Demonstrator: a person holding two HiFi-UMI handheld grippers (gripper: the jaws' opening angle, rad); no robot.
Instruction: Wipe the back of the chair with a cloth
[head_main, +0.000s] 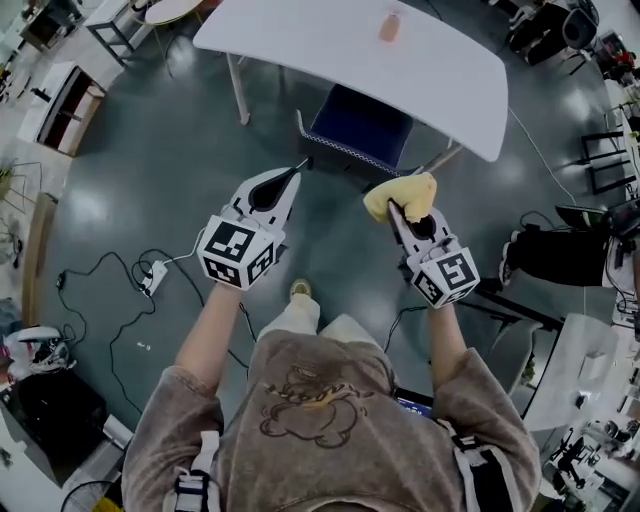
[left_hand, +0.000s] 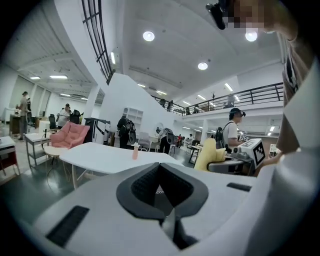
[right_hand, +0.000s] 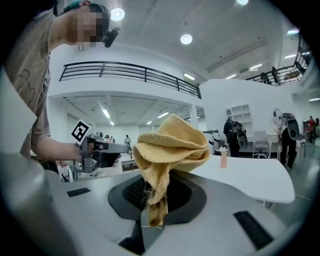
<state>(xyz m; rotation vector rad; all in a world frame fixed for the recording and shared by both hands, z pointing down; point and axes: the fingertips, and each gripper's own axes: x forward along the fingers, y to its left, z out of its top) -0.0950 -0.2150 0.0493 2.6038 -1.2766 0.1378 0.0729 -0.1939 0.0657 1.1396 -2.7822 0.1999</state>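
Cloth pinched in right hand-held gripper

Chair ahead of the left gripper is showing only in part: its far side is sitting under the white table. Cloth is covering the right gripper tips from above. In the right gripper view it's bunching over the jaw gap, so I'm not seeing how deep it goes. Pink item beyond the tips is reading too small to identify.
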